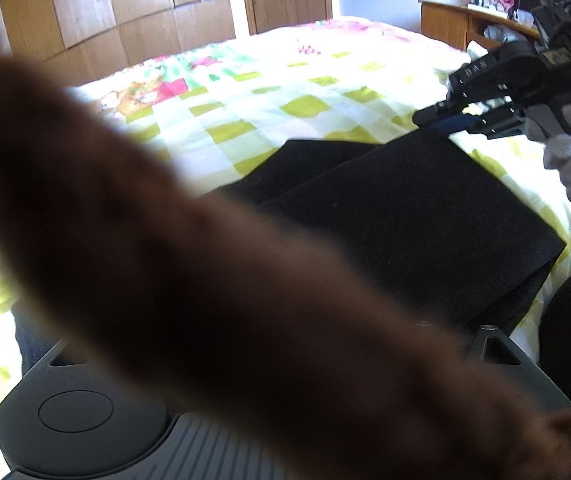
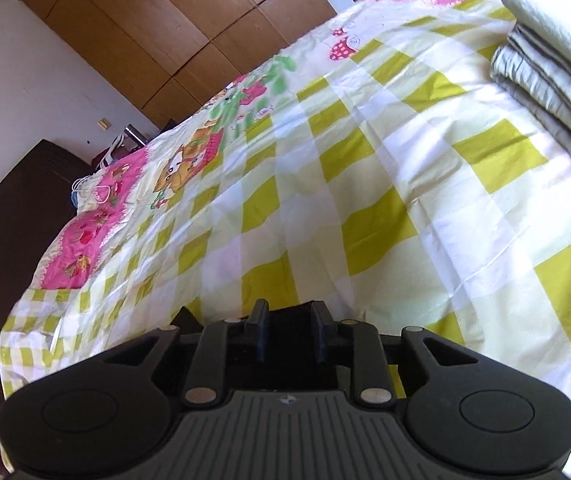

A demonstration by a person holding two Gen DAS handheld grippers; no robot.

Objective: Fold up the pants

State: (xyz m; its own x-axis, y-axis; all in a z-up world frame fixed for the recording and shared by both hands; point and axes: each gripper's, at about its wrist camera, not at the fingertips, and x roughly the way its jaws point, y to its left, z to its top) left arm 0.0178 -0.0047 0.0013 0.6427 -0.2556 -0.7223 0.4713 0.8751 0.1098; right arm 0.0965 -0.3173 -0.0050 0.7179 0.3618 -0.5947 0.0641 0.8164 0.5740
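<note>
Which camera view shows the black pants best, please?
The left wrist view: the black pants lie folded on the checked bedspread, though a blurred brown shape hides part. The right wrist view shows only a dark scrap between the right hand-held gripper fingers.

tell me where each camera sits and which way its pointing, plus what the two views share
Left wrist: sits on the left gripper, looks across the bed at the black pants; a blurred brown sleeve hides its own fingers; the right gripper and gloved hand show.
Right wrist: sits on the right gripper, low, facing across the bed toward the wardrobe; folded bedding at right.
Shared: the checked bedsheet, the wardrobe.
</note>
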